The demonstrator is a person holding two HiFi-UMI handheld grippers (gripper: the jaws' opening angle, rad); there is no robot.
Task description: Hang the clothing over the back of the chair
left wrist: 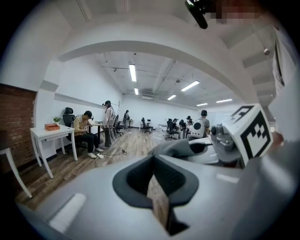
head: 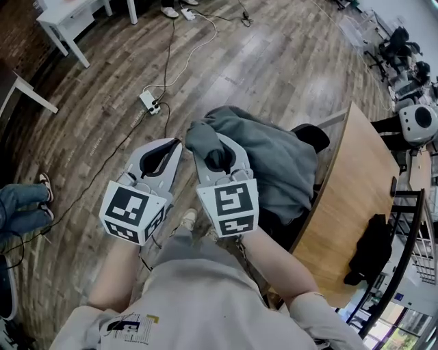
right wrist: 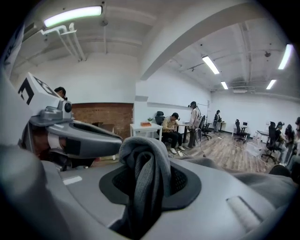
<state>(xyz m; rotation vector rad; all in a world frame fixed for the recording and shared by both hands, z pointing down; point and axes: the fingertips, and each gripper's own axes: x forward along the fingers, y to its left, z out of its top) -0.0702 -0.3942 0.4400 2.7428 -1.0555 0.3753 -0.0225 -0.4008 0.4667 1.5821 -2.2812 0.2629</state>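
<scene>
A grey garment [head: 274, 164] lies in a heap over a black chair [head: 313, 137] that shows only at the garment's right and lower edges. My right gripper [head: 220, 156] is shut on a bunched fold of it at the heap's left end. In the right gripper view that grey knit fold [right wrist: 145, 164] fills the gap between the jaws of the right gripper [right wrist: 150, 183]. My left gripper [head: 171, 147] hangs just left of the right one, off the cloth. In the left gripper view the left gripper [left wrist: 157, 180] has its jaws together with nothing between them, and the garment [left wrist: 180, 149] lies to its right.
A wooden desk [head: 349, 198] stands right behind the chair, with a black item [head: 369, 249] on it. On the wood floor lie a power strip [head: 150, 102] and cables. A white table [head: 65, 20] is far left; a person's legs [head: 24, 208] are at the left edge.
</scene>
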